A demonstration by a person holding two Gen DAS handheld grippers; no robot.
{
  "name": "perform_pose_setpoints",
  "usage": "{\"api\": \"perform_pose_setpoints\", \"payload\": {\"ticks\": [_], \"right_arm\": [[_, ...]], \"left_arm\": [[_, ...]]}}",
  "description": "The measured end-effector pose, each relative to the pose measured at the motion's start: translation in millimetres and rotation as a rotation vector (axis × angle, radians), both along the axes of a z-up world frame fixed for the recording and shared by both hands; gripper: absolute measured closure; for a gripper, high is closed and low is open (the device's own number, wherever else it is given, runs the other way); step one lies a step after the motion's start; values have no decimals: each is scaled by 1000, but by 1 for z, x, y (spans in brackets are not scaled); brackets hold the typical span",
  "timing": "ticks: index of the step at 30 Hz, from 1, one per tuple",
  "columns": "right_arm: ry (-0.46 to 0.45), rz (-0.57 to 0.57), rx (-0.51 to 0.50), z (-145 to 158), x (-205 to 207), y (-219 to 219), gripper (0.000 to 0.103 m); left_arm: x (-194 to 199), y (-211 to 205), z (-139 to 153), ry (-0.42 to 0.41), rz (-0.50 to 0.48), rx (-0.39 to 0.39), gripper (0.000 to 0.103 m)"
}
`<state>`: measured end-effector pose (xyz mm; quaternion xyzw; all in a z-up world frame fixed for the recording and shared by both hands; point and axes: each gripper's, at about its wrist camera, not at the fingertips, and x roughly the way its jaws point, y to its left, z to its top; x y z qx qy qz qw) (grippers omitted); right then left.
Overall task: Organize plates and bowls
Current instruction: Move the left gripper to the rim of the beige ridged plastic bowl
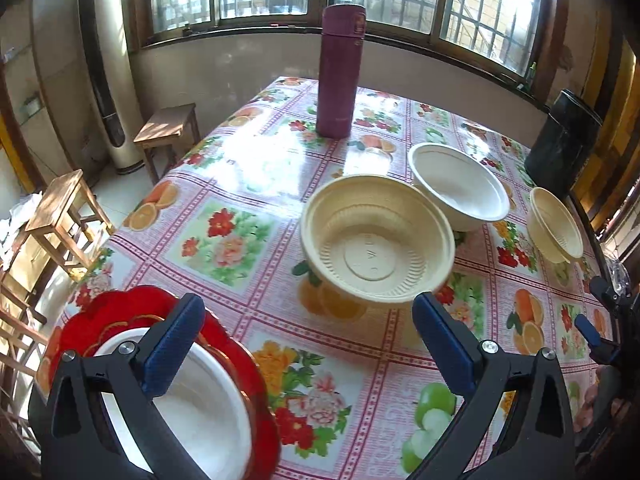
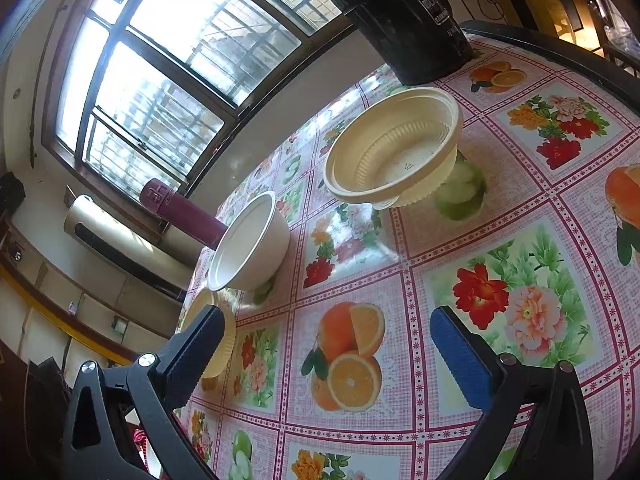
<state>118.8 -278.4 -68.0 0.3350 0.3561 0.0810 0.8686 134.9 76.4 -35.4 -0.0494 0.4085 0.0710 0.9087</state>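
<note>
**Three loose bowls, two empty grippers**

Hovering above the flowered tablecloth with jaws spread wide on both the left gripper and the right gripper, pinching nothing. Sitting mid-table: a large cream bowl, just behind it a white bowl, near enough that touching or not cannot be told, and well apart a smaller cream bowl near the table's right edge. Resting at the near-left corner: a white plate on a red scalloped plate.

Likely risking:
- skidding of light bowls on the glossy cloth during a one-sided rim pinch;
- knocking the smaller cream bowl off the edge;
- clipping the tall purple flask while reaching.
</note>
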Motion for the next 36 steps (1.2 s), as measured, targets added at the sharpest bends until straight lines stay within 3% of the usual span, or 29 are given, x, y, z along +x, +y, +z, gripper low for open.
{"api": "perform_pose_setpoints", "payload": {"ticks": [6,11,16,20,22,24,25,28,29,31,32,36], "right_arm": [[-20,21,-45,4,-1,12,0],[-56,63,-75,8,-4,26,0],[-163,112,-89,27,-10,46,0],[-277,194,-89,51,-7,78,0],[-289,235,-68,60,5,98,0],[-269,271,27,60,23,113,0],[-265,272,86,60,32,118,0],[-278,234,217,61,51,127,0],[-295,219,228,61,53,129,0],[-325,207,175,61,55,138,0],[-307,221,157,55,60,143,0],[-138,297,216,16,84,150,1]], "left_arm": [[-11,-1,-3,-4,-19,174,0],[-7,-1,8,11,-86,226,0],[8,5,24,2,-144,324,0],[10,2,57,-110,-180,455,0],[8,1,81,-200,-205,468,0],[14,1,94,-241,-285,453,0],[26,3,90,-204,-325,444,0],[77,17,42,100,-316,437,0],[86,24,26,137,-294,449,1],[94,31,10,153,-257,487,5],[95,35,10,139,-256,466,5],[102,38,14,112,-280,352,5]]}}
